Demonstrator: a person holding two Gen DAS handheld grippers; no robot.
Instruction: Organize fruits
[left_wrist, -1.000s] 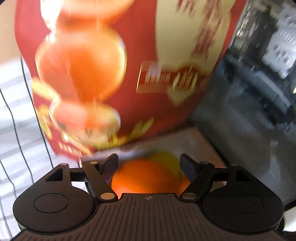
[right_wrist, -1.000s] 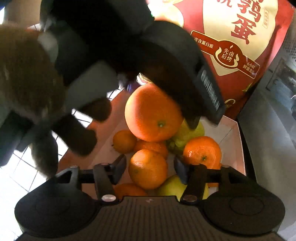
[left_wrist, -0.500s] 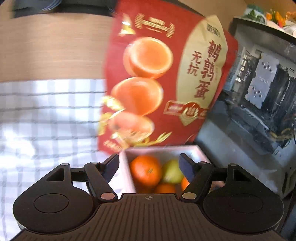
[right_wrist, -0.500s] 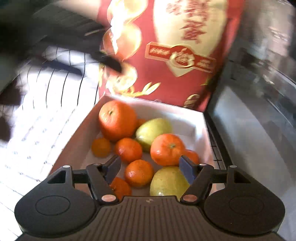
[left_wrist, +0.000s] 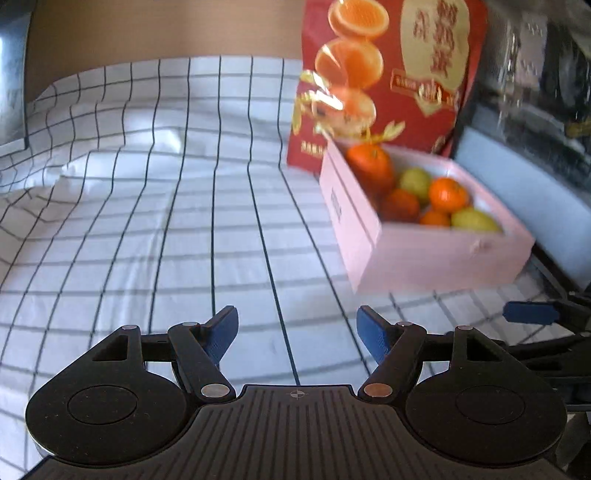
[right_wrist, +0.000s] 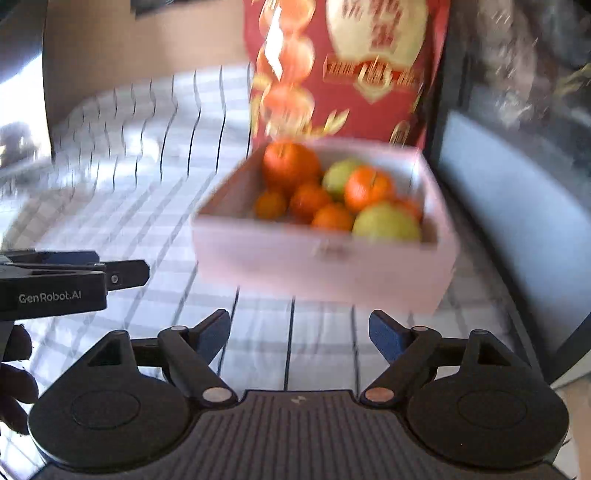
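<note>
Blue-padded jaws of the left gripper (left_wrist: 296, 332) are spread wide and empty; the right gripper (right_wrist: 299, 334), angled downward before the pink fruit box (right_wrist: 317, 258), is seen opening, nothing between.

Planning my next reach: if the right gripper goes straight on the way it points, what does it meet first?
Probably the near wall of the pink box of fruit. The right gripper, opening and empty, points that way over bare checked cloth; depth is unclear.
</note>
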